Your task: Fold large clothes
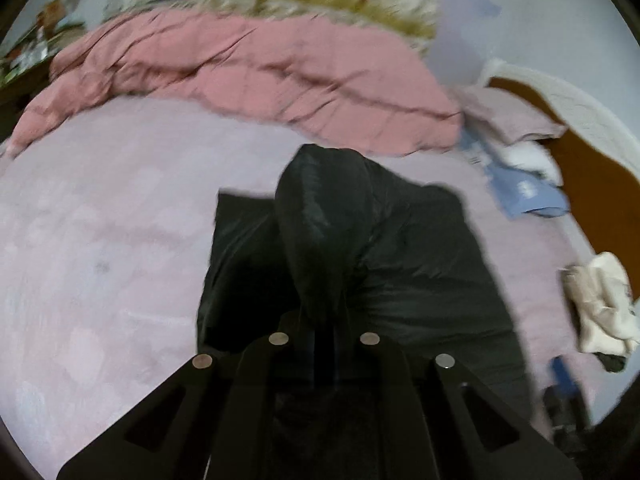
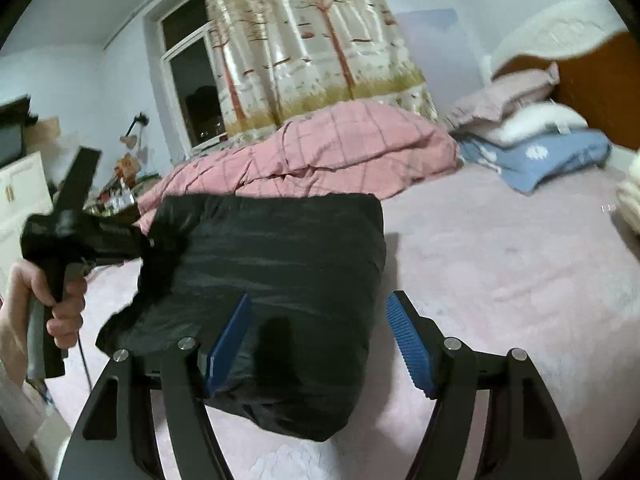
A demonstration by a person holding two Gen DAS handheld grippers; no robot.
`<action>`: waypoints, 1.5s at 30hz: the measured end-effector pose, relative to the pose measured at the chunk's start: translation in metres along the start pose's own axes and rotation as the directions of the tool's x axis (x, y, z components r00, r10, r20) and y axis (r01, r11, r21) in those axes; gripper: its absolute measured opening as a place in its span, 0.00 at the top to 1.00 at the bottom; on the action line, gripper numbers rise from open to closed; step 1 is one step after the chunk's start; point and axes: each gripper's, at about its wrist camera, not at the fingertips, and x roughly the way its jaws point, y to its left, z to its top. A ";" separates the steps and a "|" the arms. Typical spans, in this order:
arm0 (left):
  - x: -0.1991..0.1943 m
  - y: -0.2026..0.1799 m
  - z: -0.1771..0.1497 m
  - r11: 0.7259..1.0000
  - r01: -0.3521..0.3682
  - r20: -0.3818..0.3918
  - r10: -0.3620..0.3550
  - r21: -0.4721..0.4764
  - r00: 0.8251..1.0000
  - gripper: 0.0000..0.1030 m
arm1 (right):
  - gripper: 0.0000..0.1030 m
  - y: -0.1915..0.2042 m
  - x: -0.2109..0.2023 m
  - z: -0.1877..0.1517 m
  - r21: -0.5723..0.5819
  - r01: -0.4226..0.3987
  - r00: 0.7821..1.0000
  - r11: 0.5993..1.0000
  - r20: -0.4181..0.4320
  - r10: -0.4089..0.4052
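Observation:
A black puffy jacket (image 1: 420,264) lies folded on the pink bed sheet (image 1: 100,220). My left gripper (image 1: 324,320) is shut on a raised fold of the jacket and lifts it. In the right wrist view the jacket (image 2: 280,264) is a thick bundle, and the left gripper (image 2: 148,248), held by a hand, grips its left edge. My right gripper (image 2: 320,320) is open, its blue pads (image 2: 230,340) straddling the near edge of the jacket without pinching it.
A pink checked duvet (image 2: 320,148) is piled at the far side of the bed. Pillows and a blue blanket (image 2: 552,156) lie by the headboard. A cream garment (image 1: 604,304) lies on the right. A curtain and window stand behind.

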 end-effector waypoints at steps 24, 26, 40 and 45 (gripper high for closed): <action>0.072 0.039 -0.037 0.999 -0.014 0.014 0.015 -0.050 1.000 0.90 | 0.81 0.029 0.065 0.065 -0.005 -0.157 0.969 0.988 -0.192 0.153; 0.073 0.041 -0.037 0.998 0.001 0.012 0.000 -0.058 1.000 0.90 | 0.86 0.032 0.085 0.076 0.005 -0.160 0.961 0.987 -0.227 0.157; 0.081 0.057 -0.043 0.987 0.087 0.020 -0.085 -0.136 0.996 0.87 | 0.89 0.028 0.194 0.023 -0.076 0.013 0.878 0.997 -0.476 -0.048; 0.084 0.058 -0.043 0.985 0.094 0.011 -0.094 -0.146 0.996 0.87 | 0.90 0.019 0.208 0.014 -0.027 -0.009 0.869 1.000 -0.495 -0.005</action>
